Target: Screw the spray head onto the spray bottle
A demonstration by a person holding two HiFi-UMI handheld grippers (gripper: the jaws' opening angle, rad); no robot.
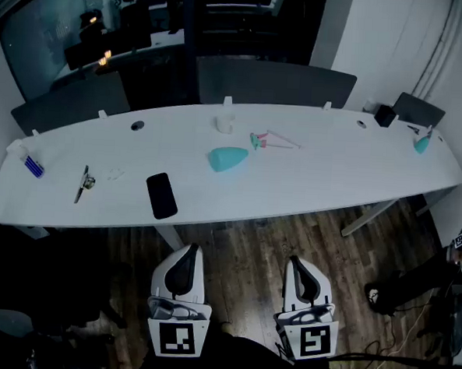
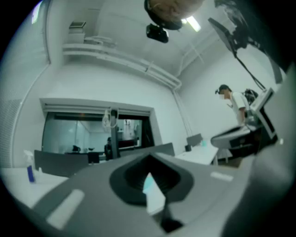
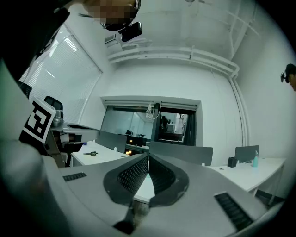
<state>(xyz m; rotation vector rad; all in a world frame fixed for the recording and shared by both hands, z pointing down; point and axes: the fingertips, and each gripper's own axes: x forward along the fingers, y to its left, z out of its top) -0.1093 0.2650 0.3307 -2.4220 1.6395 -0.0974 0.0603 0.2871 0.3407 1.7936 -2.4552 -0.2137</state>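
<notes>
While the parts lay apart, the left tool point(image 1: 186, 252) and right tool point(image 1: 299, 263) hung shut and empty.
Held low over the floor point(image 1: 247, 239), they seemed at rest ahead of the reach. The teal spray bottle point(image 1: 228, 158) lay on its side on the worktop point(image 1: 317, 185), the spray head point(image 1: 259, 140) just beside it, unscrewed. No brand or label was legible; only the tools' square markers point(image 1: 177, 339) showed.

Dim, fisheye-warped frames with dark corners

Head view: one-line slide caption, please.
Shut left hand-held gripper and right hand-held gripper face white table; teal plastic spray bottle lies beside detached green spray head.
</notes>
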